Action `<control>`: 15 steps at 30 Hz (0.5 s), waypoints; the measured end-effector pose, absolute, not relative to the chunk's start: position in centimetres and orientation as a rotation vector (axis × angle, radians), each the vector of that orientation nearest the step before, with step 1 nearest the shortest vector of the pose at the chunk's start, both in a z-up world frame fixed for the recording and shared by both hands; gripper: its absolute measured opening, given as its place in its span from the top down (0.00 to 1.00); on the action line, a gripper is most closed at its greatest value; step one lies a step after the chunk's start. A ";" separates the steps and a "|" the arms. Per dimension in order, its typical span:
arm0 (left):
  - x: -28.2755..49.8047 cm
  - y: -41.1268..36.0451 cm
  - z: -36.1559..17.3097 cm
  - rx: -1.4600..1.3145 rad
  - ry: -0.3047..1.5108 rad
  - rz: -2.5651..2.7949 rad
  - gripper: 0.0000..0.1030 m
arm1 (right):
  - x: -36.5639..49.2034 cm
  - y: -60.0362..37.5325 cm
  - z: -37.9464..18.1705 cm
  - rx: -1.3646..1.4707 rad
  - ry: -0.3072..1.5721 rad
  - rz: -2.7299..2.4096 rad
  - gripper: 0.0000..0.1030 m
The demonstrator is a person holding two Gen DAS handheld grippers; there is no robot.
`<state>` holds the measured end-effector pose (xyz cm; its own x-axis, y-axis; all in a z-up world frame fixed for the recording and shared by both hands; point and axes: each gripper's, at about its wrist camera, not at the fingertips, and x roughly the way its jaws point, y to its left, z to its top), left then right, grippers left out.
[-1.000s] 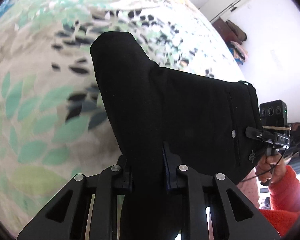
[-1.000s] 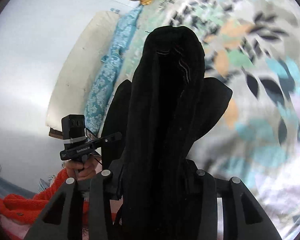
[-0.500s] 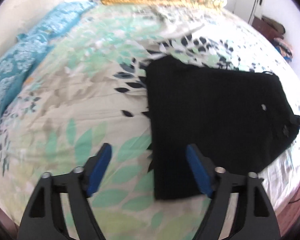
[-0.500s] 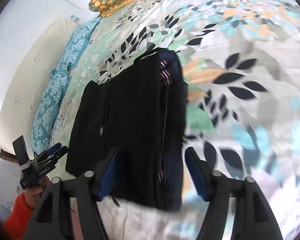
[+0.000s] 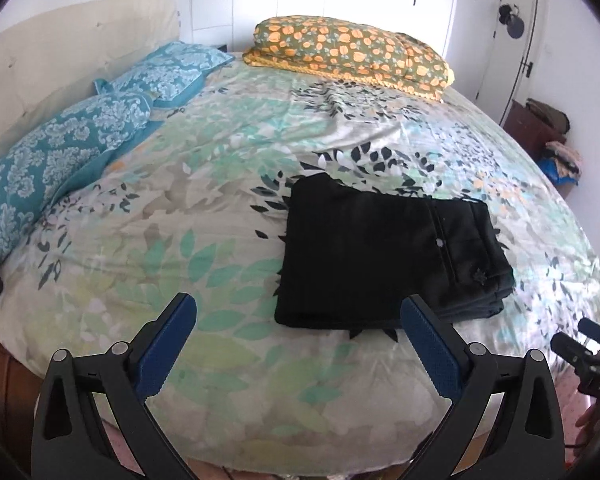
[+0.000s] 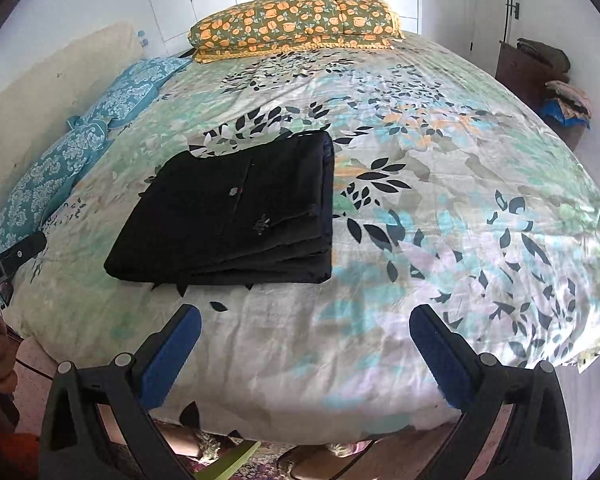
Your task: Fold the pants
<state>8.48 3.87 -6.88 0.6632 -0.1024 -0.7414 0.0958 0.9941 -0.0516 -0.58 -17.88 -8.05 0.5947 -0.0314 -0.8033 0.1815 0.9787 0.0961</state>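
The black pants (image 5: pixel 384 252) lie folded into a flat stacked rectangle on the leaf-print bedspread (image 5: pixel 204 208), near the front edge of the bed. They also show in the right wrist view (image 6: pixel 236 212), left of centre. My left gripper (image 5: pixel 300 328) is open and empty, held back from the bed with the pants just beyond its right finger. My right gripper (image 6: pixel 306 340) is open and empty, back from the bed edge, with the pants ahead and to the left. Neither gripper touches the pants.
Two teal patterned pillows (image 5: pixel 72 148) lie at the left by the cream headboard (image 5: pixel 60 52). A folded orange-flowered quilt (image 5: pixel 352 52) sits at the far side. A dark cabinet with clothes (image 5: pixel 548 128) stands at the right wall. The other gripper shows at the right edge (image 5: pixel 584 356).
Both grippers let go of the pants, opened and pulled back from the bed. The pants, held up a second ago, now lie folded on the bedspread.
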 end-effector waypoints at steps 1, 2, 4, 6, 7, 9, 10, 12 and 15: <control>7.8 3.3 -6.6 0.017 0.834 -0.112 0.01 | -1.0 -17.0 -7.6 0.147 0.911 -0.118 0.00; 7.0 3.2 -6.2 0.032 0.824 -0.115 0.01 | -1.2 -16.2 -7.1 0.113 0.898 -0.116 0.00; 5.9 2.8 -5.7 0.061 0.795 -0.112 0.01 | -1.7 -15.1 -6.3 0.079 0.872 -0.122 0.00; 5.3 2.6 -5.3 0.076 0.798 -0.129 0.01 | -1.8 -14.6 -6.1 0.070 0.869 -0.139 0.00; 5.2 2.6 -5.2 0.077 0.799 -0.127 0.01 | -2.0 -14.5 -6.0 0.068 0.870 -0.148 0.00; 4.8 2.9 -4.8 0.068 0.793 -0.116 0.01 | -2.4 -14.2 -5.9 0.063 0.872 -0.164 0.00; 4.6 3.1 -4.6 0.064 0.792 -0.109 0.01 | -2.6 -14.1 -5.8 0.060 0.873 -0.173 0.00; 4.1 3.3 -4.4 0.058 0.788 -0.108 0.01 | -3.2 -14.0 -5.5 0.059 0.870 -0.183 0.00; 3.5 3.4 -4.1 0.053 0.785 -0.113 0.01 | -4.1 -13.7 -4.9 0.054 0.855 -0.203 0.00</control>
